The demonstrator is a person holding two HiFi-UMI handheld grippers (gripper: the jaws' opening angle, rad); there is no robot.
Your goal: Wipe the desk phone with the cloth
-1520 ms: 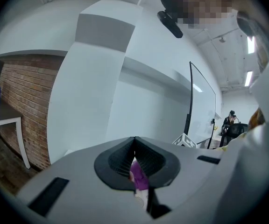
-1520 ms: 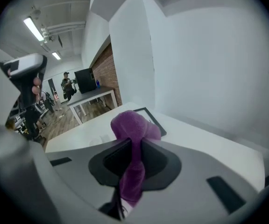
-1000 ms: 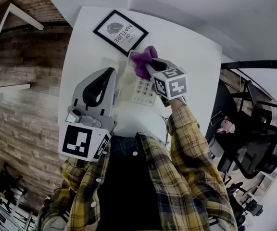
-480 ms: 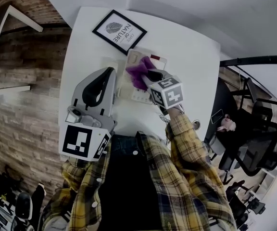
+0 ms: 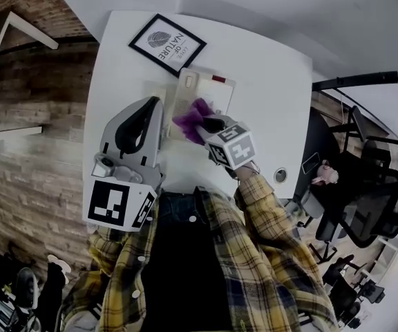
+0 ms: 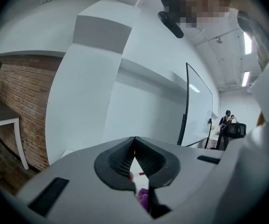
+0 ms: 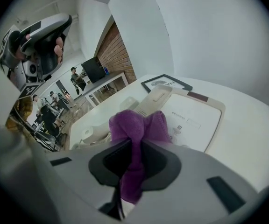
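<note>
The white desk phone lies on the white table, its handset along its left side. My right gripper is shut on a purple cloth, which is bunched over the near end of the phone. In the right gripper view the cloth hangs between the jaws of the right gripper, with the phone just beyond. My left gripper hovers left of the phone, shut and holding nothing. In its own view the left gripper faces a wall, and a bit of cloth shows below.
A black-framed picture lies at the table's far left, also seen as the picture. A coiled cord lies left of the phone. A round cable grommet sits near the right edge. Office chairs stand to the right.
My right gripper has dragged the purple cloth from the phone's far end down to its near end, uncovering the upper part. The left gripper has stayed about where it was.
</note>
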